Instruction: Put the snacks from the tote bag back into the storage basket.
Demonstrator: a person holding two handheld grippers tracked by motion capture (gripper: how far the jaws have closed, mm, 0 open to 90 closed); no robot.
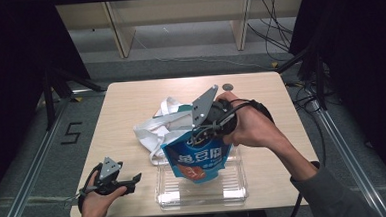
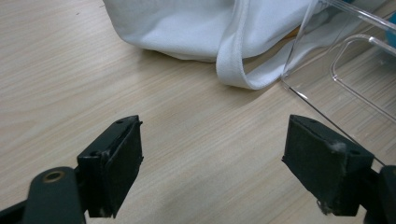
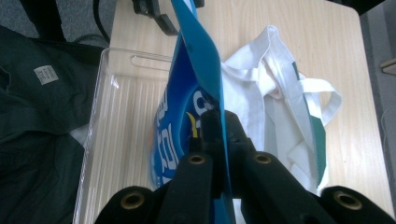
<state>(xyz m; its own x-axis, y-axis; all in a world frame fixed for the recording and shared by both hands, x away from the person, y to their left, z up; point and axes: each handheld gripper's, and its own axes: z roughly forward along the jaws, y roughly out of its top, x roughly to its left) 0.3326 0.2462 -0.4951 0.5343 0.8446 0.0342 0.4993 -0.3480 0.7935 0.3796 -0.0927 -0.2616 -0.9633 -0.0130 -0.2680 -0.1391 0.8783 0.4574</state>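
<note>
- Blue snack bag point(image 1: 199, 161), clamped at its top edge between the jaws of the right gripper point(image 1: 206, 133) and hanging below them, lower end down in the clear plastic tray point(image 1: 233, 189).
- In the right gripper view, same bag point(image 3: 196, 60) seen edge-on, pinched flat between the two black jaws, running away from them over the ribbed floor of the tray point(image 3: 119, 121).
- White cloth tote bag point(image 1: 157, 128) crumpled on the table point(image 1: 125, 99) just beside the right gripper, on its far-left side, touching the tray's far corner; green patch and loose straps visible in the right gripper view point(image 3: 285, 107).
- Left gripper point(image 1: 127, 184) low at the near-left part of the table, well apart from the snack bag, jaws spread wide with nothing between them.
- Ahead of those spread jaws in the left gripper view: bare wood, then the tote's strap point(image 2: 233, 70), and the tray's corner point(image 2: 322, 51) off to the right.
- Small dark round disc point(image 1: 227, 86) on the table beyond the right hand point(image 1: 249, 125).
</note>
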